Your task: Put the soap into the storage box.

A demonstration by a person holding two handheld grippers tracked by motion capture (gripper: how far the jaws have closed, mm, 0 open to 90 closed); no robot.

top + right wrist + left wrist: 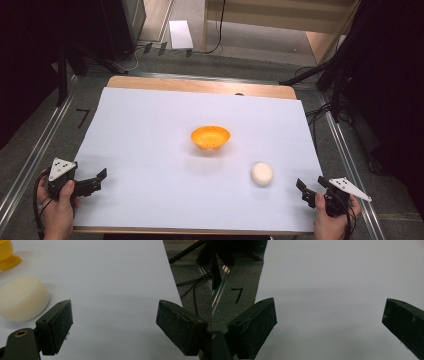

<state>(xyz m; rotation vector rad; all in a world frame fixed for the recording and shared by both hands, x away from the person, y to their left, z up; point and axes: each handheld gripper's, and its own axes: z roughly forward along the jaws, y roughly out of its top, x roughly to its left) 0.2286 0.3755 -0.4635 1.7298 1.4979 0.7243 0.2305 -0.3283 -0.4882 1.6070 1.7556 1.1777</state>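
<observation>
Start-of-reach step, judging by the layout: nothing is being held or touched yet. The right hand-held gripper [306, 189] is being held at the near right corner of the worktop [150, 130], jaws spread wide with nothing between them, as is being shown in the right gripper view [113, 325]. The left hand-held gripper [97, 179] is being held at the near left corner, jaws likewise wide apart and empty, with bare white sheet being framed between them in the left gripper view [329, 320].

The white bun [262, 174] is lying on the sheet toward the near right, near the right hand-held gripper but apart from it; in the right gripper view the bun [22, 297] is being seen just left of the left jaw, not between the jaws. The orange bowl [210, 137] is sitting upright around the middle of the worktop, well apart from both hand-held grippers, and looks empty.

The likely job is the bun being put into the bowl. The next move is being judged as this: the right hand-held gripper being swung left and eased forward so the bun is brought between the jaws, then being closed gently, since the bun looks soft and squashable. The left hand-held gripper is probably not being needed.
</observation>
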